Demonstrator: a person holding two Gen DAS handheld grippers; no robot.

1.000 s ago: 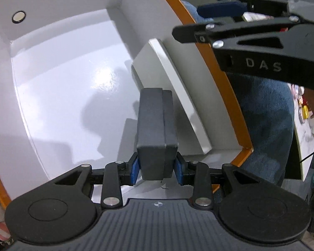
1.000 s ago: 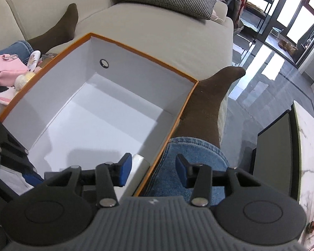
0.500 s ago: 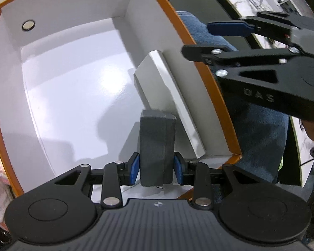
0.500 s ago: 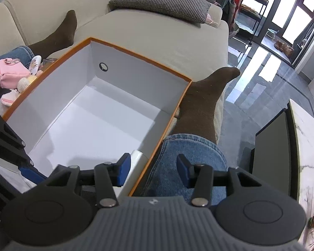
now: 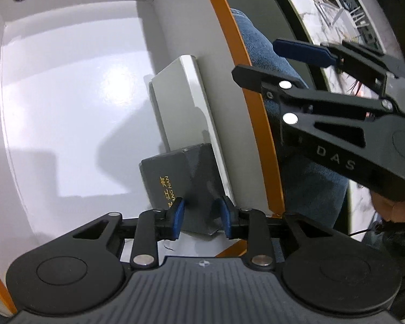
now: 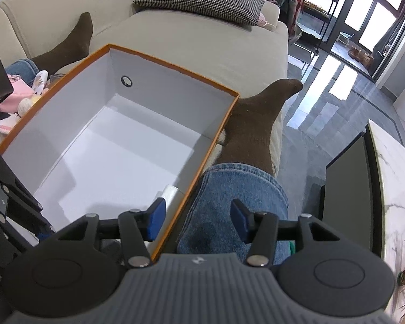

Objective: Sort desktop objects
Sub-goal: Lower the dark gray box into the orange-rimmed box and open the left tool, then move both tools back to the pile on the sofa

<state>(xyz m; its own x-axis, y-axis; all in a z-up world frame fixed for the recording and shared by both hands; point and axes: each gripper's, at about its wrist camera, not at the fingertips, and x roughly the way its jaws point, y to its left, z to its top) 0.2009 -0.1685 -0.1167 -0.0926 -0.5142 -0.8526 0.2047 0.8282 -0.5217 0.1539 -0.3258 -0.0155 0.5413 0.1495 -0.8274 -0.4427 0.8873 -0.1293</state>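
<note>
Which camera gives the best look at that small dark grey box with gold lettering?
The left wrist view. There the dark grey box fills the centre, gold letters readable, sitting between the left tool fingers beside a flat white box. The right wrist view does not show it; only the white box's corner peeks out.

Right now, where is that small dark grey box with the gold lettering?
In the left wrist view, the small dark grey box with gold lettering sits between the left gripper fingers, inside the orange-edged white box, beside the flat white box.
</note>
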